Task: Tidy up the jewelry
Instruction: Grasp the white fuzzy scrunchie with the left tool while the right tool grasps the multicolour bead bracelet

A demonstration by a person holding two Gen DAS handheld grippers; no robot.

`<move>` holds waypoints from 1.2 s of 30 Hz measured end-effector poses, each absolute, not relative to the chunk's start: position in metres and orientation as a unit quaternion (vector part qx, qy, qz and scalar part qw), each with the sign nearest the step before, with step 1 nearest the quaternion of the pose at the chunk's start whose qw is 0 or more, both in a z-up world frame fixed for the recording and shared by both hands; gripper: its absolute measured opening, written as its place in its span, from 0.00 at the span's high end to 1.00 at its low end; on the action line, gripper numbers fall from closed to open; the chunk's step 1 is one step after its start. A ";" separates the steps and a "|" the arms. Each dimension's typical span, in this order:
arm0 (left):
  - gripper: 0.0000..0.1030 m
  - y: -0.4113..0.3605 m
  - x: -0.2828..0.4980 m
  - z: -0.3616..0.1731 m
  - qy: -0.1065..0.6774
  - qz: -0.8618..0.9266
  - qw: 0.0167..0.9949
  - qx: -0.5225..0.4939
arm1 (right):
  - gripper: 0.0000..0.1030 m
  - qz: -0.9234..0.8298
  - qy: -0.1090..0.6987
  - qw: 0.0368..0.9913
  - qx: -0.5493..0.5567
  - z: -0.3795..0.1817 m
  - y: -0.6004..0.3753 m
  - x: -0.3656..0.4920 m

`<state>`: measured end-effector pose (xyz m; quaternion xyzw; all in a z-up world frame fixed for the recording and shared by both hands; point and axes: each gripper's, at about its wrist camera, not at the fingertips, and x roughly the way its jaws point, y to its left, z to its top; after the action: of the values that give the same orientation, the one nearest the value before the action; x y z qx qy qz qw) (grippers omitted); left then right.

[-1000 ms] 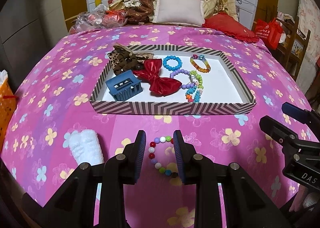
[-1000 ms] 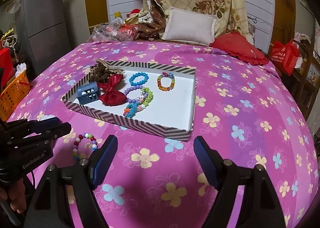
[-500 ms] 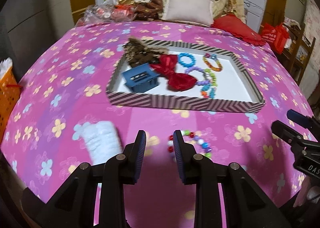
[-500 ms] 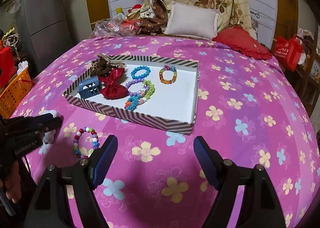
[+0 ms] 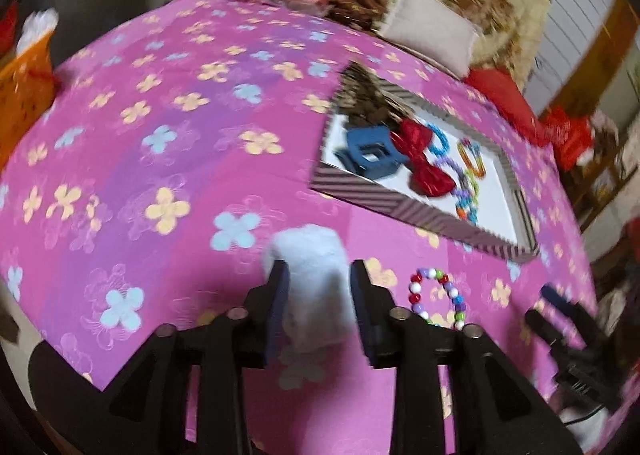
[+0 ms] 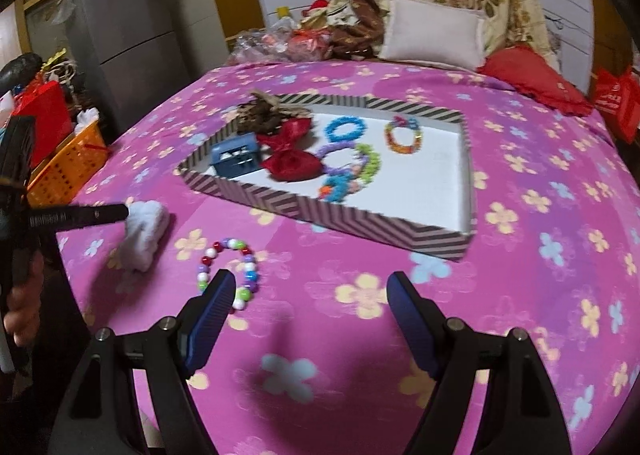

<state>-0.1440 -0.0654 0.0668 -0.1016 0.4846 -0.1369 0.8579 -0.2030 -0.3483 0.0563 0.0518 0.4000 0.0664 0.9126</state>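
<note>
Left gripper (image 5: 318, 287) fingers straddle one white fluffy item (image 5: 310, 275); grip unconfirmed. Right gripper (image 6: 308, 319) fingers spread wide, empty. One beaded bracelet (image 6: 230, 271) near the bed's front edge; tray (image 6: 360, 219) holds four bracelets.

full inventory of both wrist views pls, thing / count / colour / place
tray: 1, striped rim, white floor, mid bed
hair claw: 1, blue, tray's left end
bow: 1, red, in tray beside the claw
brown scrunchie: 1, tray's far left corner
bracelets in tray: about 5, blue, purple, green, mixed, tray middle
loose bracelet: 1, multicolour beads, on bedspread in front of tray
fluffy white item: 1, left of the loose bracelet
bedspread: 1, pink, floral
pillow: 1, white, bed head
basket: 1, orange, left of bed
left gripper: fingers either side of the fluffy item
right gripper: open, empty
</note>
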 end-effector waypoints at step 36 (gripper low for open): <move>0.52 -0.092 -0.135 0.025 0.513 -0.105 0.849 -0.075 | 0.81 0.125 0.445 0.882 -0.091 0.010 -0.272 -0.151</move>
<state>-0.1350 -0.0916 0.0255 -0.0747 0.5126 -0.1047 0.8489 -0.1511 -0.2721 0.0103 -0.0914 0.4453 0.1248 0.8819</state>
